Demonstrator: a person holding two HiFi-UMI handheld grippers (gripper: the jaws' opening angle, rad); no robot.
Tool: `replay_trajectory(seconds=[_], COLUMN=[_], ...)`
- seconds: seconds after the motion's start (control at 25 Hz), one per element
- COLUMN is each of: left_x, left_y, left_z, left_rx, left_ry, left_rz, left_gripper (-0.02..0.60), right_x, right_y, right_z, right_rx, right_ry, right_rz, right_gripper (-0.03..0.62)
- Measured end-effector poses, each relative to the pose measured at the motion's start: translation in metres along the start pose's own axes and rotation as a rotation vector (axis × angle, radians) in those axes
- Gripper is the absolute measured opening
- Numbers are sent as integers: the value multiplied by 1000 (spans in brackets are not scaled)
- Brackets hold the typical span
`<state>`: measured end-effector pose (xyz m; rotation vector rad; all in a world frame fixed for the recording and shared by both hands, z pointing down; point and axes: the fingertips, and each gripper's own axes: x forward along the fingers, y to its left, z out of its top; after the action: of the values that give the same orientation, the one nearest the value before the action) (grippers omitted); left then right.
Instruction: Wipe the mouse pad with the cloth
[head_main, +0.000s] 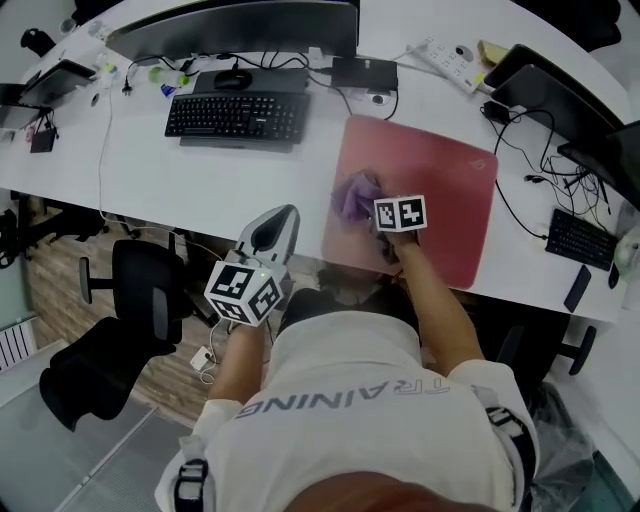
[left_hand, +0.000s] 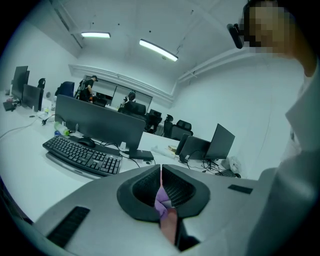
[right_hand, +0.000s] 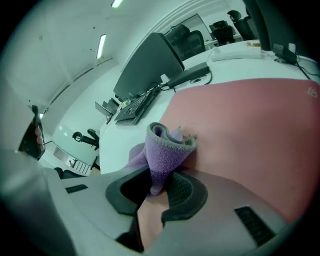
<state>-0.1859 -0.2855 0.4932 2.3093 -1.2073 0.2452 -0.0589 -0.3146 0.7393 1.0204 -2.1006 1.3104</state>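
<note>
A pink mouse pad (head_main: 430, 195) lies on the white desk (head_main: 150, 170), right of the keyboard. A purple cloth (head_main: 355, 197) rests bunched on the pad's left part. My right gripper (head_main: 375, 207) is shut on the cloth (right_hand: 167, 145) and holds it against the pad (right_hand: 250, 130); the folded cloth sticks up out of the jaws (right_hand: 159, 185). My left gripper (head_main: 283, 215) hovers at the desk's near edge, left of the pad, jaws together with nothing in them. In its own view the left gripper (left_hand: 161, 175) shows only a thin slit, with purple and pink seen through it.
A black keyboard (head_main: 237, 115), a mouse (head_main: 232, 80) and a monitor (head_main: 235, 25) sit at the back left. A power strip (head_main: 450, 62), laptops (head_main: 550, 100), cables and a small dark keypad (head_main: 575, 238) crowd the right. An office chair (head_main: 130, 320) stands below the desk edge.
</note>
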Motion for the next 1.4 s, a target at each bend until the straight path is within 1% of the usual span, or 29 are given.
replay_trajectory(seconds=[0.12,0.56,0.76,0.96,1.16,1.4], left_x=[12,42,50,59,71,84], left_y=[-15,-72,-97,-124,-154,-191], left_z=[-1,-7,-13,-16,-17,-24], left_rx=[5,24,30,28,40,46], left_ry=[6,9,2,-4,-16,-2], left_rz=[-17,-61,-75,-109,-136,-178], left_gripper=[38,38,38,38,38,38], right_x=[-16,-64,-93,-121,-151,-186], right_y=[-16,-63,-90,-115,-143,-174], right_z=[-5,-21,-32,-43,-54,-67], right_rx=[21,36,50,44,64,83], right_ry=[-6,-12,-34,-41,-60,-84], right_rz=[-3,-29,-64,-100,-125,-162], right_gripper=[86,86,86,86,86,86])
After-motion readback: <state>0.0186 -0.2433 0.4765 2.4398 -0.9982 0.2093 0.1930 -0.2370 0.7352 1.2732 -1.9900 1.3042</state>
